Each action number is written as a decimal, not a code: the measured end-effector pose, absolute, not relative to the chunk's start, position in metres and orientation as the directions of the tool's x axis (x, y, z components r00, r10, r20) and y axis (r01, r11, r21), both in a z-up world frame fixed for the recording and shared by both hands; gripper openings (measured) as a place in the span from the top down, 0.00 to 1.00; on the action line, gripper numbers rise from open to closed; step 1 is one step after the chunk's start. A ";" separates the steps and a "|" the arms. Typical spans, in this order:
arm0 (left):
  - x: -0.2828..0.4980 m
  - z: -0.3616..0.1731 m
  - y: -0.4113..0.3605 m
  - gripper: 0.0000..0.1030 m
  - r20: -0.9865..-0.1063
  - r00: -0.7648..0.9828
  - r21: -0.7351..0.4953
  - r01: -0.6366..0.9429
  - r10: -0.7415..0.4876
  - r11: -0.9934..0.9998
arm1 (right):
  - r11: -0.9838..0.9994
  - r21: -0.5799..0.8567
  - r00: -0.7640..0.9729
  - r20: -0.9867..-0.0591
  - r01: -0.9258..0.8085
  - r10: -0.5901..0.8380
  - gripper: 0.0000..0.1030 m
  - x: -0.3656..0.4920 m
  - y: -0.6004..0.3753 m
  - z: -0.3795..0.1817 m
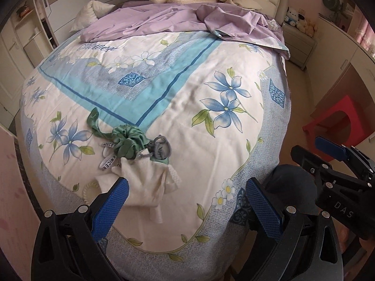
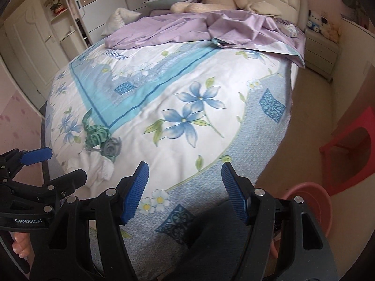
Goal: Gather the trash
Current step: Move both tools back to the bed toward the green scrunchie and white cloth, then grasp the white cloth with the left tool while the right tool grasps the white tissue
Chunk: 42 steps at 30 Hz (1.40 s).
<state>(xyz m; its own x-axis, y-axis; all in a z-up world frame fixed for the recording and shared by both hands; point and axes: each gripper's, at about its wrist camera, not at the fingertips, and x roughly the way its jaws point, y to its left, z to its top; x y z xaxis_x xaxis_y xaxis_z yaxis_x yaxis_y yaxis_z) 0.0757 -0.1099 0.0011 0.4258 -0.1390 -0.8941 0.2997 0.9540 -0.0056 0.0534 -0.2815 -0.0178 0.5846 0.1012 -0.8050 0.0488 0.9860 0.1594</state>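
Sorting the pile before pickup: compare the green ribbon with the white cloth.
The green ribbon is shiny, bunched into loops with a tail trailing away; the white cloth is matte, limp and spread wider. The ribbon lies farther up the bed; the cloth lies nearest the open left gripper. Both are in one pile.

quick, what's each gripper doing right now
Left gripper: open, holding nothing, fingers near the white cloth.
Right gripper: open, holding nothing.

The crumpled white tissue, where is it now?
The crumpled white tissue lies on the floral bedspread, near its left front edge, beside the green satin ribbon.
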 end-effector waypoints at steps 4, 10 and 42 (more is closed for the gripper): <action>0.075 -0.002 -0.082 0.05 -0.895 0.428 -0.010 0.260 -0.125 0.965 | 0.989 0.149 0.569 -0.814 0.003 0.121 0.38 0.058 -0.256 -0.020; 0.074 -0.010 -0.043 0.05 -0.899 0.428 -0.005 0.211 -0.097 0.978 | 0.988 0.134 0.537 -0.830 -0.072 0.152 0.38 0.066 -0.216 -0.027; 0.133 -0.120 0.017 0.58 -0.948 0.184 -0.248 0.091 -0.262 0.964 | 0.983 0.124 0.381 -0.909 -0.138 0.168 0.38 0.100 -0.159 -0.094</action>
<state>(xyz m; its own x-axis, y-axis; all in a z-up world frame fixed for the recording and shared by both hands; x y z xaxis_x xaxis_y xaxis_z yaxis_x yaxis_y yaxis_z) 0.1329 0.0167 -0.1200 0.1835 -0.2615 -0.9476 0.0915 0.9643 -0.2484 0.1004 -0.1592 -0.0935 0.3809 0.1680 -0.9092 -0.1382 0.9826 0.1237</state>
